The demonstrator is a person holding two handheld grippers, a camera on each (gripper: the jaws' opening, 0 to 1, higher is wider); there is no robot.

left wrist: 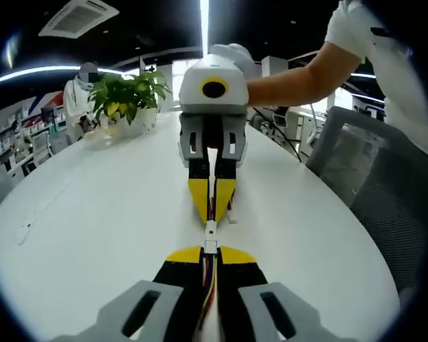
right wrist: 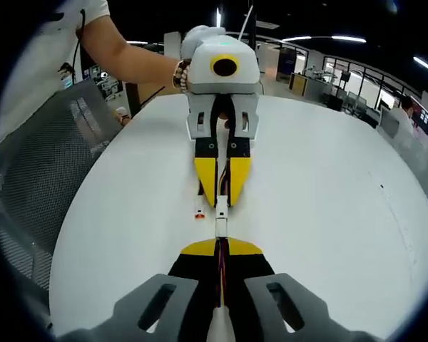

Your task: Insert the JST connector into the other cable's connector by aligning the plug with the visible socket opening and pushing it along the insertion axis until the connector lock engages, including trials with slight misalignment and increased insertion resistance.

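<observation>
Two yellow-tipped tools are meeting nose to nose over the round white desk (left wrist: 85, 214). In the left gripper view, the left tool (left wrist: 210, 251) is pinching a multicoloured wired cable (left wrist: 207, 281) at lower centre, its small white JST connector (left wrist: 210, 238) touching the facing right tool (left wrist: 212, 214), jaws pressed on its own cable. In the right gripper view, the right tool (right wrist: 221, 246) is gripping its wires; a small orange-tipped plug (right wrist: 200, 212) is lying on the desk just beside. A leafy green potted plant (left wrist: 128, 96) is sitting upper left.
</observation>
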